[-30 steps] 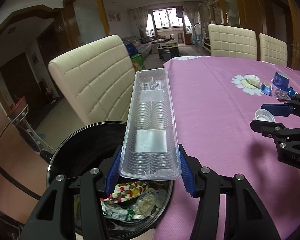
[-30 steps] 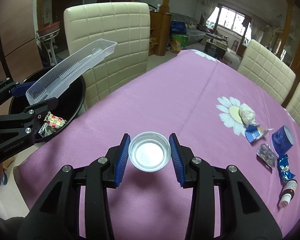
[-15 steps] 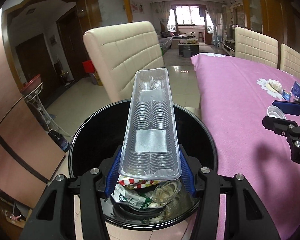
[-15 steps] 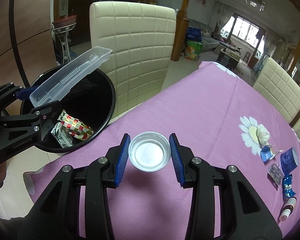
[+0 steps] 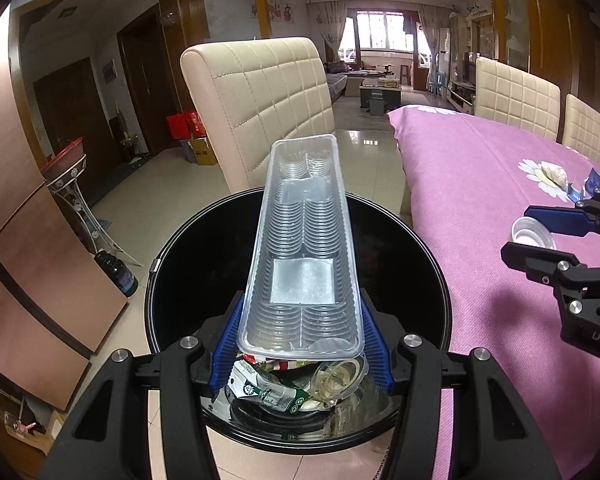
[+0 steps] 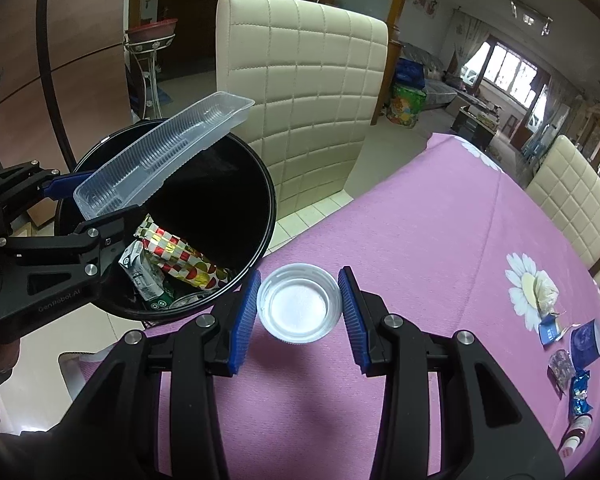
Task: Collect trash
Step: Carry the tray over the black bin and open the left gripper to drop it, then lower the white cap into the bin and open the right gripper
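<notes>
The left tool (image 5: 300, 332) is holding a clear plastic tray (image 5: 302, 248) over the black bin (image 5: 420, 240) off the table's (image 5: 480, 200) corner, jaws just easing, seemingly for the drop, while the right tool (image 6: 300, 312) is gripping a white lid (image 6: 299, 307) near the table edge, bin-bound

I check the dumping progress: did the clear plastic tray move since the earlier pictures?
Yes. The tray, in the left tongs, went from beside the purple table to over the black bin.
</notes>
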`<state>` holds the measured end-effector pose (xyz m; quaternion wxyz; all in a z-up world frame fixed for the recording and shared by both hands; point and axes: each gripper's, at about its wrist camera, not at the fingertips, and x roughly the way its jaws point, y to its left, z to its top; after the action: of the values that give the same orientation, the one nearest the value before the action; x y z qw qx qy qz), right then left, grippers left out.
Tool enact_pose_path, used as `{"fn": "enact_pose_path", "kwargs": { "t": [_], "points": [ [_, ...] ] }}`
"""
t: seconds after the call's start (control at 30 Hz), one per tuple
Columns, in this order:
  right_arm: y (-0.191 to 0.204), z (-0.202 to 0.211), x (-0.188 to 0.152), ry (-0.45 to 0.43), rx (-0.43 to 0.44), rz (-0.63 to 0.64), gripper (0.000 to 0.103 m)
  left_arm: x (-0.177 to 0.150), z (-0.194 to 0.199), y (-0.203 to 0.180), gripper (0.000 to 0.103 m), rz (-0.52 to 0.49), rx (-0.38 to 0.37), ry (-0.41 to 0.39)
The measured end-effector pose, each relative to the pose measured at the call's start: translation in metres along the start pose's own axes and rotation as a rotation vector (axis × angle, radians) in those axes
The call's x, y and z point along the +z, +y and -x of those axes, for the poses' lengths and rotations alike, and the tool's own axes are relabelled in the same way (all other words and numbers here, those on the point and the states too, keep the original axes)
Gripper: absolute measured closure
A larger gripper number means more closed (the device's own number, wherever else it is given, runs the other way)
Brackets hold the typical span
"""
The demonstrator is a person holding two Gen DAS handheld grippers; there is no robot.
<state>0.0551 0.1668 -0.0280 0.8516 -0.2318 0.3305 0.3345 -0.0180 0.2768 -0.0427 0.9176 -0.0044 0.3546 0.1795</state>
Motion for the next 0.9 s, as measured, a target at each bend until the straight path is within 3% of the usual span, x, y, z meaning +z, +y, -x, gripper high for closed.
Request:
{"fn": "enact_pose_path", "kwargs": {
  "t": [0.07,0.17,0.9],
  "points": [
    [0.001,0.0,0.0,0.0,0.0,0.001,0.062,0.001,-0.002,0.002,0.046,0.016,0.0,0.012],
    [0.002,-0.001,0.001,0.005,0.001,0.001,0.062,0.002,-0.005,0.007,0.03,0.052,-0.007,0.019],
    [0.031,-0.012,0.016,0.014,0.063,0.041,0.062,-0.002,0.006,0.024,0.029,0.078,0.038,-0.003]
  ]
}}
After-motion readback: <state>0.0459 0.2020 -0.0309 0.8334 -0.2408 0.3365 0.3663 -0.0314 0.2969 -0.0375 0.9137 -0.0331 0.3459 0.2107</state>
